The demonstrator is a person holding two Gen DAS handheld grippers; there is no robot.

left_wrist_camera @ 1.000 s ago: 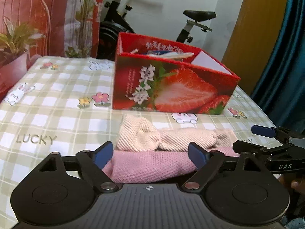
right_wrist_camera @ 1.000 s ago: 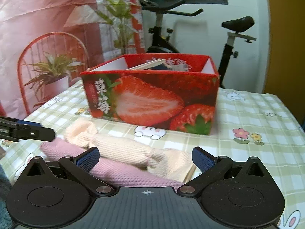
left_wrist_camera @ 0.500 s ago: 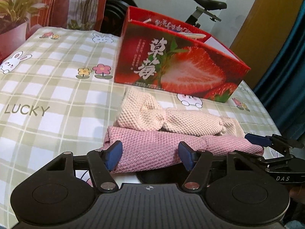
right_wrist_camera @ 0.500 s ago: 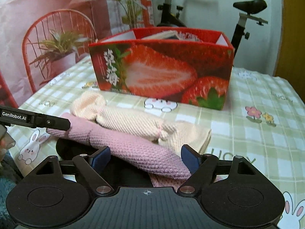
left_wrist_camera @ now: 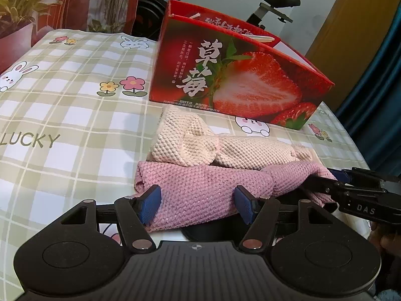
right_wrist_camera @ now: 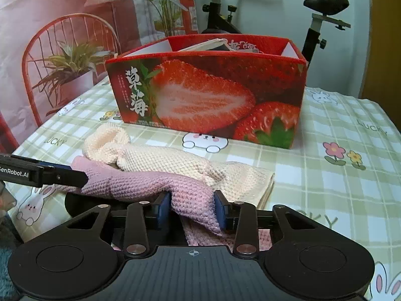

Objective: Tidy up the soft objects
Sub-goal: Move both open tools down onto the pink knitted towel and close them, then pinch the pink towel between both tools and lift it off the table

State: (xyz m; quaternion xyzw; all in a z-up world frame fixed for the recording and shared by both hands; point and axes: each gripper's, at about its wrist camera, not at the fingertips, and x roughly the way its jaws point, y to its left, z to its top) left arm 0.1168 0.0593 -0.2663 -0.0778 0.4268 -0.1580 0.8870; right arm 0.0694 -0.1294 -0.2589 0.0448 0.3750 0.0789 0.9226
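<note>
Pink knit cloth [right_wrist_camera: 150,183], lower centre, draped off bench [left_wrist_camera: 62,115]. Right gripper [right_wrist_camera: 193,210] fingers pinch its end; left gripper [left_wrist_camera: 198,204] fingers half-wide around the other. Light, floppy, grippy: hold both ends.

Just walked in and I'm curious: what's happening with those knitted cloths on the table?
A person holding two grippers is handling the pink cloth. The right gripper is shut on one end; the left gripper straddles the other end, jaws open. The cream cloth lies on the tablecloth before the strawberry box.
</note>
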